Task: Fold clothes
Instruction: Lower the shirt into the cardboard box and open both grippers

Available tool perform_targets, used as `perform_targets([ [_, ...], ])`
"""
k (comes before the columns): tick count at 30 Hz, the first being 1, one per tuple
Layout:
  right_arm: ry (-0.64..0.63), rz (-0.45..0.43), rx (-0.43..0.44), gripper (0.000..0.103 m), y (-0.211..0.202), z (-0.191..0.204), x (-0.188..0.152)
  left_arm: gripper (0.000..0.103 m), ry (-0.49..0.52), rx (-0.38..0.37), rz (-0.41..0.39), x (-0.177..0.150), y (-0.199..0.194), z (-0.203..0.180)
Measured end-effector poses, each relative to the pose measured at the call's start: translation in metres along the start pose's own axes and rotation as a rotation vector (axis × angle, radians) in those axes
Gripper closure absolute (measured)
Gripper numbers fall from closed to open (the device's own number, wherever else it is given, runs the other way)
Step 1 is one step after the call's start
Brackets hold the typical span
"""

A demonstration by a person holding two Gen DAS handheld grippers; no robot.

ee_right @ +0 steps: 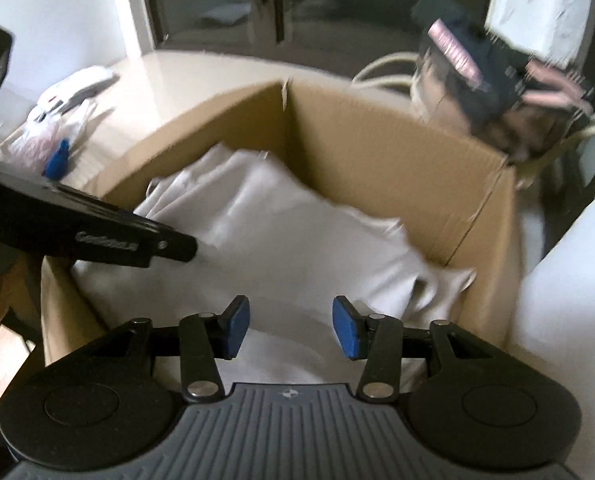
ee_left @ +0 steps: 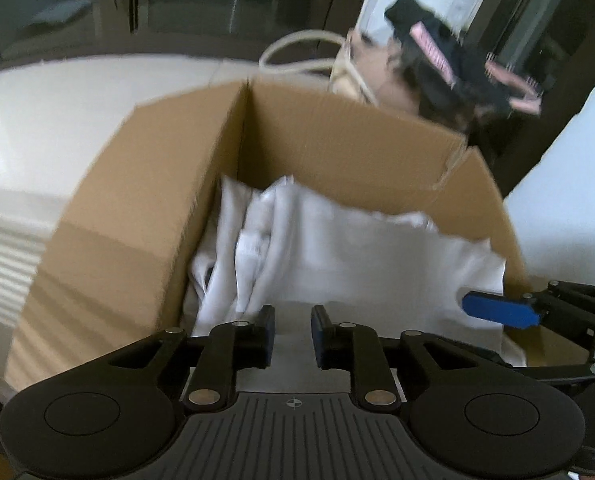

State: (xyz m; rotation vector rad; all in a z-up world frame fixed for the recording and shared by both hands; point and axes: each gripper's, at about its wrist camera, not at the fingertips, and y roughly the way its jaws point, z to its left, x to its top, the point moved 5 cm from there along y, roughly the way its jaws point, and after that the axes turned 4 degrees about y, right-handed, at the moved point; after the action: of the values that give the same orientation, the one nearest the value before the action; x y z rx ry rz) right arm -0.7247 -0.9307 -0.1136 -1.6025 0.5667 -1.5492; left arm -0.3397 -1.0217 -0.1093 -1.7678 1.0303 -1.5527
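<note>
Across the middle of both views sits the big brown corrugated cardboard box [ee_left: 317,140], flaps up, stiff and matte. Filling its lower half lies the white soft cloth garment [ee_left: 337,248], rumpled into loose ridges at the left, smoother toward the right. At the bottom centre of the left view hangs the left gripper [ee_left: 293,334], blue pads narrowly parted, nothing between them. Over in the right view, the right gripper [ee_right: 291,330] shows jaws spread wide, empty above the fabric. Best bet now, likely: pinch one thick edge each, lift evenly so limp cloth doesn't snag the rim.
</note>
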Motion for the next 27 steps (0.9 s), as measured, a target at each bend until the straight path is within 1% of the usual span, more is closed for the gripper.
perform_targets([
  [1, -0.001, -0.008, -0.009, 0.047, -0.002, -0.001, 0.002, 0.081, 0.002, 0.005, -0.012, 0.002, -0.001, 0.001],
  [4, -0.009, 0.012, -0.037, 0.047, 0.006, -0.005, 0.006, 0.082, -0.010, 0.008, 0.017, 0.008, 0.008, 0.006],
  [8, -0.004, 0.059, -0.051, 0.047, 0.025, -0.012, 0.006, 0.083, -0.025, 0.025, 0.063, 0.010, 0.023, 0.009],
  [11, 0.009, 0.096, -0.047, 0.048, 0.037, -0.016, 0.005, 0.084, -0.014, 0.027, 0.096, 0.006, 0.032, 0.009],
  [13, 0.017, 0.114, -0.045, 0.049, 0.042, -0.019, 0.005, 0.084, -0.013, 0.016, 0.112, 0.004, 0.038, 0.010],
  [15, 0.036, 0.135, -0.040, 0.049, 0.048, -0.023, 0.005, 0.086, -0.020, 0.007, 0.128, 0.005, 0.043, 0.012],
  [17, 0.055, 0.158, -0.037, 0.049, 0.055, -0.027, 0.005, 0.090, -0.014, 0.006, 0.144, 0.005, 0.048, 0.012],
  [19, 0.063, 0.174, -0.039, 0.049, 0.061, -0.028, 0.004, 0.090, -0.004, 0.005, 0.150, 0.005, 0.050, 0.011],
  [23, 0.076, 0.181, -0.035, 0.049, 0.066, -0.031, 0.004, 0.090, 0.008, -0.002, 0.146, 0.004, 0.049, 0.010],
  [27, 0.079, 0.153, -0.035, 0.046, 0.058, -0.032, 0.006, 0.090, 0.020, -0.010, 0.141, 0.004, 0.048, 0.010],
])
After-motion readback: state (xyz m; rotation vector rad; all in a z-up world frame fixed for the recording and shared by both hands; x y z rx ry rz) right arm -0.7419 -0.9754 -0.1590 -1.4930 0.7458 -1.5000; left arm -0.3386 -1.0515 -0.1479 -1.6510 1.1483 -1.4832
